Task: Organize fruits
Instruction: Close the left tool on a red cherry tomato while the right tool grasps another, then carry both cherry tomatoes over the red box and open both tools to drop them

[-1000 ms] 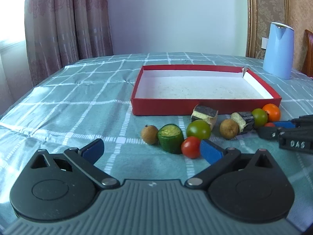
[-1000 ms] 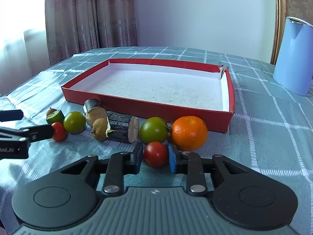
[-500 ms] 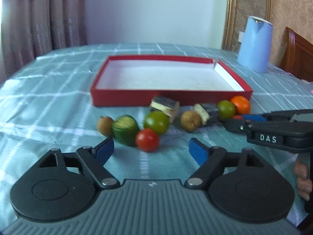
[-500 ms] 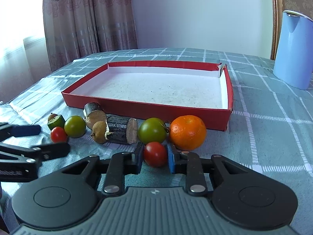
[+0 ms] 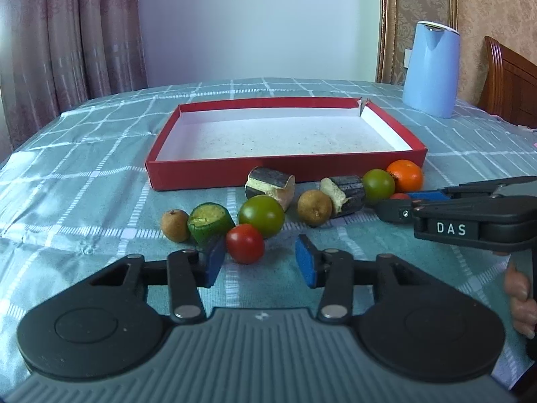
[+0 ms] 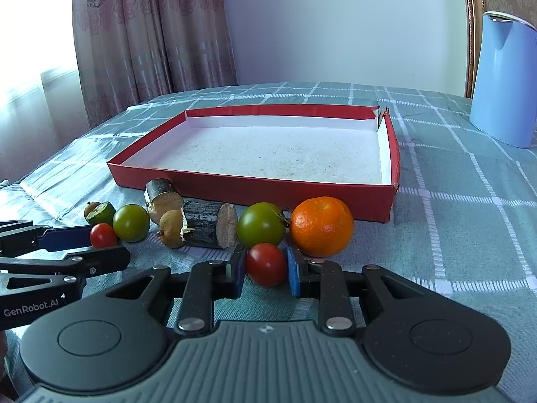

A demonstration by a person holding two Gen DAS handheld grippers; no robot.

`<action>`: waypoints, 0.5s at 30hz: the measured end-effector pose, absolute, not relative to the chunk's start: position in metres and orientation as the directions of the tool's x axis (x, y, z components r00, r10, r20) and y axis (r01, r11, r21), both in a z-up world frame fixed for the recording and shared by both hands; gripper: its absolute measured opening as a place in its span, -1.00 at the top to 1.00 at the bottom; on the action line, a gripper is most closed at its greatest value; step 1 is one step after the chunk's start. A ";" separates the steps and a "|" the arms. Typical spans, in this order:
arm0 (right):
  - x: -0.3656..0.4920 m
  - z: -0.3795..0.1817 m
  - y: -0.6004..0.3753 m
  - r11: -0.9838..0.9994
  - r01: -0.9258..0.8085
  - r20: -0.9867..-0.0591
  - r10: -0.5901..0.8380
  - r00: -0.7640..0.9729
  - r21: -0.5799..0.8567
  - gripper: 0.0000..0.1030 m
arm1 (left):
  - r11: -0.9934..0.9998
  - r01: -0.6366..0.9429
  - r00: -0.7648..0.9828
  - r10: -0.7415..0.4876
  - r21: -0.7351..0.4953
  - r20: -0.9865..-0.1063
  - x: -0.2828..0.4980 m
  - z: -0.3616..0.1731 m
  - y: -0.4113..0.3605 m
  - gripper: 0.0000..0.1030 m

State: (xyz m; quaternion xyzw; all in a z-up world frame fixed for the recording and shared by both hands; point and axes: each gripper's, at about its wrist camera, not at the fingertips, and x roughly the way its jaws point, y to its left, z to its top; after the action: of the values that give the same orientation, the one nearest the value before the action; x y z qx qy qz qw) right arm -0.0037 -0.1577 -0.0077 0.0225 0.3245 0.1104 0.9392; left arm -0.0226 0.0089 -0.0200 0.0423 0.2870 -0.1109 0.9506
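Note:
A row of fruit lies in front of an empty red tray (image 5: 235, 176) (image 6: 255, 186). My left gripper (image 5: 256, 262) is open, its blue pads either side of a red cherry tomato (image 5: 245, 243), with a gap on the right. Behind it are a cut green fruit (image 5: 209, 221), a brown longan (image 5: 174, 225) and a green tomato (image 5: 261, 215). My right gripper (image 6: 265, 270) is shut on a second red cherry tomato (image 6: 266, 263), which rests on the cloth. An orange (image 6: 321, 225) and another green tomato (image 6: 261, 224) sit just behind it.
Two dark cane pieces (image 5: 270, 186) (image 6: 206, 223) and another longan (image 5: 313, 207) lie in the row. A blue kettle (image 5: 431, 69) (image 6: 503, 79) stands at the back right. A wooden chair (image 5: 510, 80) is beyond the checked tablecloth's right edge.
My left gripper swung left and moved forward onto the left red tomato, its pads narrowing around it. My right gripper stays shut on its tomato and barely moved.

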 end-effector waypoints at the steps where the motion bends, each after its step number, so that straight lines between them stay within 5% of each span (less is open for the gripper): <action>1: -0.004 -0.008 -0.158 0.975 -0.193 -0.605 0.222 0.765 0.114 0.52 | 0.972 0.235 0.810 -0.184 0.021 -0.556 -0.022 -0.020 0.008 0.20; 5: -0.003 -0.008 -0.158 0.974 -0.192 -0.604 0.224 0.764 0.118 0.52 | 0.970 0.241 0.813 -0.190 0.021 -0.551 -0.019 -0.021 0.007 0.20; 11: -0.004 -0.008 -0.158 0.974 -0.192 -0.605 0.223 0.764 0.116 0.52 | 0.974 0.228 0.823 -0.186 0.012 -0.537 -0.016 -0.022 0.012 0.58; 15: -0.004 -0.007 -0.158 0.975 -0.193 -0.604 0.221 0.766 0.112 0.52 | 0.973 0.230 0.819 -0.210 -0.030 -0.534 -0.017 -0.021 0.020 0.59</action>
State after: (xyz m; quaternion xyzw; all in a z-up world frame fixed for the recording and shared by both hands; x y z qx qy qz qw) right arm -0.0039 -0.1577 -0.0072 0.0214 0.3240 0.1100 0.9394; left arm -0.0167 0.0205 -0.0211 0.0179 0.2779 -0.1154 0.9535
